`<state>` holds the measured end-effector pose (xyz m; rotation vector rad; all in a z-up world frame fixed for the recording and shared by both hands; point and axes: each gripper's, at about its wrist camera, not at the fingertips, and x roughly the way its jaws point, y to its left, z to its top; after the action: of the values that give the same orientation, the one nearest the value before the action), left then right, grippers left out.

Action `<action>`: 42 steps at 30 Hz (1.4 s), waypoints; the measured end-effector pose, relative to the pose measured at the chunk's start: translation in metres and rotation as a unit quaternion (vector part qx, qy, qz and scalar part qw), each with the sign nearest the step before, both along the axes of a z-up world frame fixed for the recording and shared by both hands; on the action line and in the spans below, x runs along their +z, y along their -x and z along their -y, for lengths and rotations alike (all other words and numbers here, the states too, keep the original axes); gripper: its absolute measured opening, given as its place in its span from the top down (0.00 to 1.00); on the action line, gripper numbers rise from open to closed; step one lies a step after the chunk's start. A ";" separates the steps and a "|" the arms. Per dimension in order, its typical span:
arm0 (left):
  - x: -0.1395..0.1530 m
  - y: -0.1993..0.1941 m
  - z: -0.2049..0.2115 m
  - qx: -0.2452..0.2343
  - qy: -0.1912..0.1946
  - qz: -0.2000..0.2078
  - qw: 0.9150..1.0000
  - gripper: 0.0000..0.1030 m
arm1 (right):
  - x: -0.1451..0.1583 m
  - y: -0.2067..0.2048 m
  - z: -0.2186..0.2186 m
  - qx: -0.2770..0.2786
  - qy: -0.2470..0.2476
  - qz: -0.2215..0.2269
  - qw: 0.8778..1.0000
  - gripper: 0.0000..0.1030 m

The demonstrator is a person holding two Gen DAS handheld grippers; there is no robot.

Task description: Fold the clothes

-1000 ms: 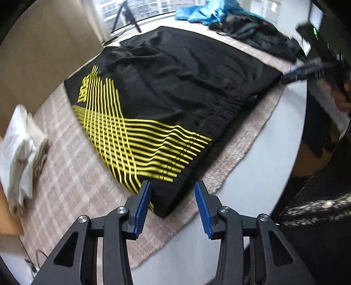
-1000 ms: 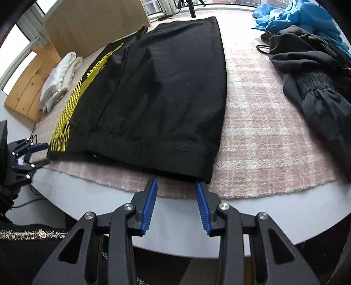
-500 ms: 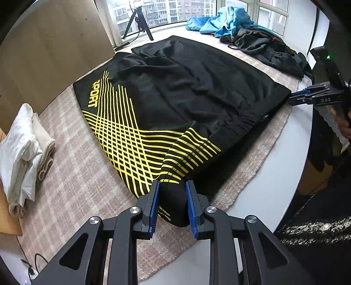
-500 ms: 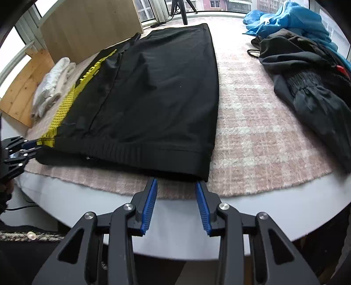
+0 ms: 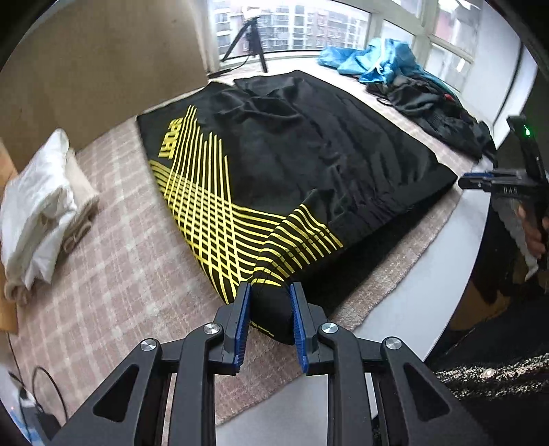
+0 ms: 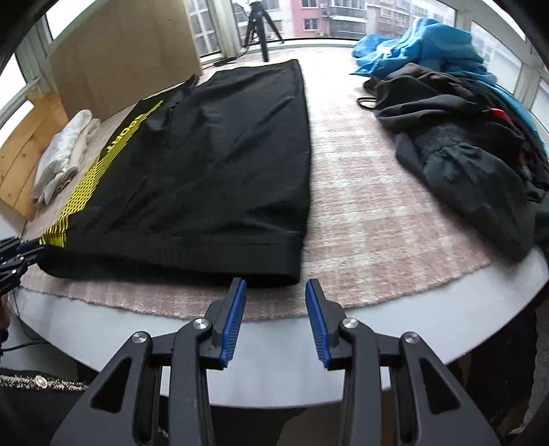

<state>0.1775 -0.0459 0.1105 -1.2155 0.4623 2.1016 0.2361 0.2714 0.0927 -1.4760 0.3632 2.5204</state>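
Black shorts with yellow stripes point(image 5: 308, 164) lie flat on a pink checked cloth point(image 5: 113, 260); they also show in the right wrist view point(image 6: 219, 171). My left gripper point(image 5: 269, 298) is shut on the near waistband corner and lifts it off the cloth. My right gripper point(image 6: 274, 291) is open, its fingertips just before the other waistband corner point(image 6: 274, 254), not touching it. The right gripper also shows at the right of the left wrist view point(image 5: 480, 180).
Folded white clothes point(image 5: 37, 209) lie at the left of the cloth. A pile of dark clothes point(image 6: 463, 144) and a blue garment point(image 6: 422, 48) lie at the right. The round grey table edge point(image 6: 343, 329) is near. A tripod point(image 6: 257, 31) stands behind.
My left gripper moved onto the striped waistband corner, shut on it and raised it. My right gripper stayed open and moved a little closer to its corner.
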 end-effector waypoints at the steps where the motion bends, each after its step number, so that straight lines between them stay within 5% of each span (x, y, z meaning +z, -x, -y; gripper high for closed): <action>1: -0.001 0.000 0.000 0.002 0.000 0.002 1.000 0.79 | -0.002 0.000 -0.002 0.000 -0.003 0.005 1.000 0.66; 10: -0.001 0.004 0.002 0.008 -0.014 0.010 1.000 0.80 | -0.015 0.018 -0.014 0.000 -0.025 0.013 1.000 0.66; 12: -0.007 0.000 0.003 0.020 -0.014 0.017 1.000 0.80 | -0.012 0.026 -0.015 0.003 -0.023 0.015 1.000 0.96; 17: -0.019 -0.012 0.007 0.047 -0.014 0.035 0.998 0.81 | 0.046 0.024 0.006 0.063 -0.149 0.004 0.987 0.96; 20: -0.027 -0.019 0.009 0.064 -0.015 0.045 0.997 0.86 | 0.036 0.032 0.010 0.080 -0.173 0.045 0.981 0.96; 26: -0.013 -0.016 0.024 0.068 -0.019 0.042 0.997 0.81 | 0.021 0.033 0.012 0.144 -0.131 0.116 0.974 0.84; 30: -0.002 -0.003 0.045 0.095 -0.022 0.042 0.994 0.81 | 0.058 0.033 -0.010 0.137 -0.068 0.066 0.986 0.72; 34: 0.007 0.044 0.047 0.135 -0.049 0.046 0.989 0.79 | 0.084 0.062 -0.028 0.098 -0.031 -0.007 0.995 0.72; 37: 0.011 0.081 0.044 0.162 -0.070 0.051 0.983 0.70 | 0.085 0.102 -0.012 0.115 -0.035 -0.045 0.992 0.72; 42: -0.005 0.148 0.005 0.184 -0.045 0.044 0.981 0.60 | 0.073 0.183 0.014 0.148 -0.012 -0.049 0.988 0.72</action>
<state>0.0299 -0.0509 0.1051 -1.4195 0.1024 2.3317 0.0527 0.2576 0.1656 -1.4988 0.1363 2.8215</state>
